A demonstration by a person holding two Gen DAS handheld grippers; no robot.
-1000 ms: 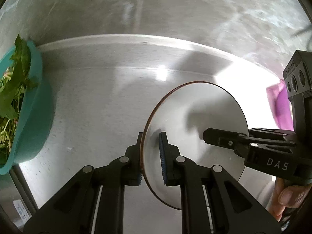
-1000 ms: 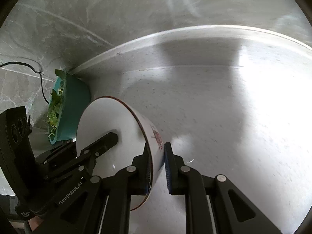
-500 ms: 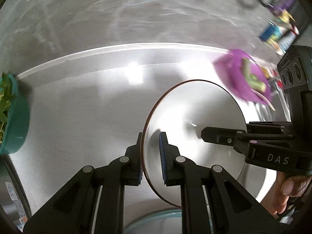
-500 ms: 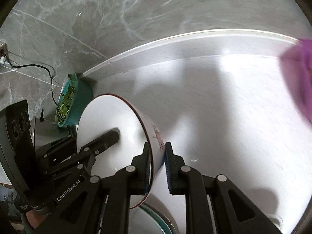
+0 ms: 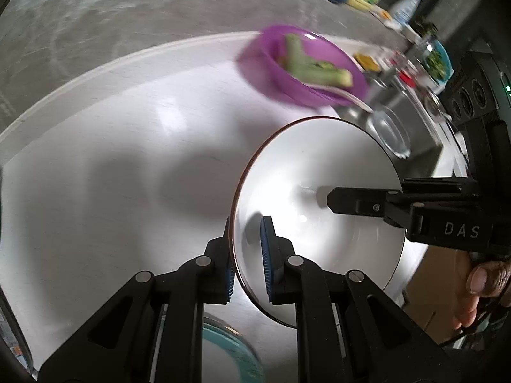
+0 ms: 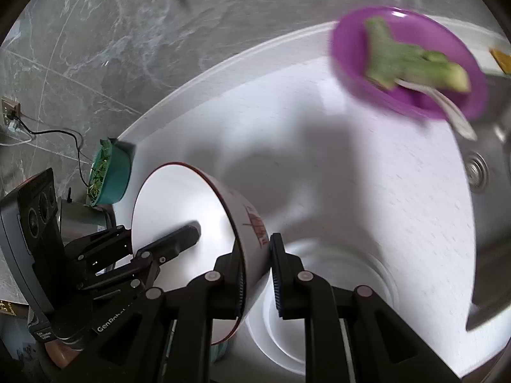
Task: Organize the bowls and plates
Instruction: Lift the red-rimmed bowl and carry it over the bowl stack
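Left wrist: white bowl point(image 5: 319, 172) rim clamped above bare counter point(image 5: 111, 159).

**White bowl held aloft, more dishes below**

The white bowl point(image 5: 319, 191) has a thin dark-red rim and a red mark on its outer wall. It hangs tilted on its side above the pale countertop, its empty inside bright. A white plate point(image 6: 319, 319) lies flat on the counter beneath it. A glass dish with a teal tint point(image 5: 230, 351) lies beside that, partly hidden.
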